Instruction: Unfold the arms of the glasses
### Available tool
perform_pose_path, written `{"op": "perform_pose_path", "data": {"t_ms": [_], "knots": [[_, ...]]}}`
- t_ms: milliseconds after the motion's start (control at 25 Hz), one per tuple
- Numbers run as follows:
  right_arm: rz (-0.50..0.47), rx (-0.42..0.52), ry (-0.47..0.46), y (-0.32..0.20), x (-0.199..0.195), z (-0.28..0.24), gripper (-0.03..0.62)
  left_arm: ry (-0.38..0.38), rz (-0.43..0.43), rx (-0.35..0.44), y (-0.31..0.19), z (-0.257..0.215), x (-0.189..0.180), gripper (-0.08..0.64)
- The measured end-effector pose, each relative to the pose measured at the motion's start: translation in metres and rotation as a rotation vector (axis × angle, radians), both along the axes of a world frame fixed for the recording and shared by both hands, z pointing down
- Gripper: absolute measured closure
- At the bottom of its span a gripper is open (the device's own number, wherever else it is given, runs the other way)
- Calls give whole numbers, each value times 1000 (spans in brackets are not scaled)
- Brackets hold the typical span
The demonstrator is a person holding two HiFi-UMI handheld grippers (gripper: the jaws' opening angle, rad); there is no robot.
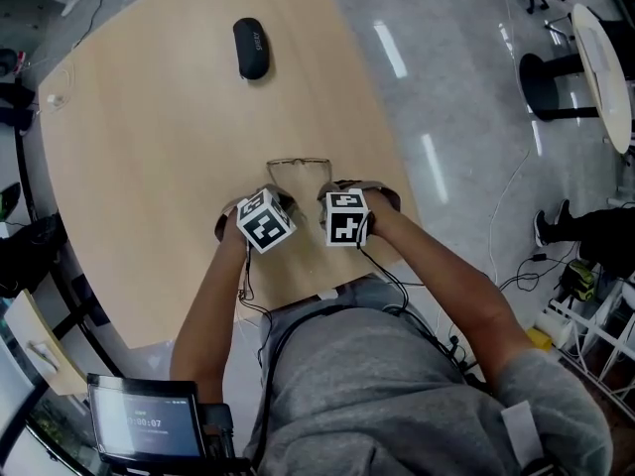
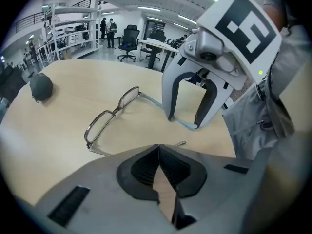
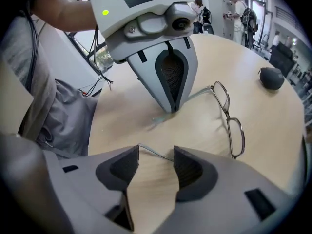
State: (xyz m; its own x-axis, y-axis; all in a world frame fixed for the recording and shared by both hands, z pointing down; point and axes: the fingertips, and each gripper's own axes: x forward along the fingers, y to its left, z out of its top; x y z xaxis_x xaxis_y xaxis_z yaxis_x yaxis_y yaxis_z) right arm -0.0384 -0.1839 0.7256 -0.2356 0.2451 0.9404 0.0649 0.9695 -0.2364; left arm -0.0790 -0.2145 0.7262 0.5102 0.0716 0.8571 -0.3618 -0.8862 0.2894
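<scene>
A: While the glasses are lying on the desk, how are their arms being shown?

B: Both are being shown unfolded and pointing toward the person, with the front lying farther out. The frame is sitting near the desk's near edge, well apart from the black case at the far side.

A: How is the left gripper being held?

B: Its jaws are being kept fully together, tips down at the arm on that side, which is passing under them. Whether that arm is being pressed cannot be told.

A: And the right gripper?

B: Its jaws are being held wide apart, straddling the other arm's end, which is lying between them unpinched.
</scene>
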Motion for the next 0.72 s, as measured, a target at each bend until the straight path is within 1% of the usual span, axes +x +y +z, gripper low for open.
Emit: {"op": "perform_pose_path", "data": {"t_ms": [80,280,360,480,560,640,720], "knots": [[-33,5,23,-4,10,-1,385,5,-17,-8,0,1,-5,554],[-61,38,52,-23,23,1,385,14,-62,-22,1,1,-19,554],[-133,37,45,-23,28,1,385,24,-91,-33,2,1,-22,554],[-293,27,45,-20,36,-1,385,49,-140,-51,6,0,-22,554],[-379,18,64,-20,43,0,385,68,-180,-62,6,1,-23,554],[-434,16,92,-24,54,3,385,86,-209,-66,4,3,-20,554],[-458,14,118,-28,69,2,385,102,-226,-65,0,1,-12,554]]}}
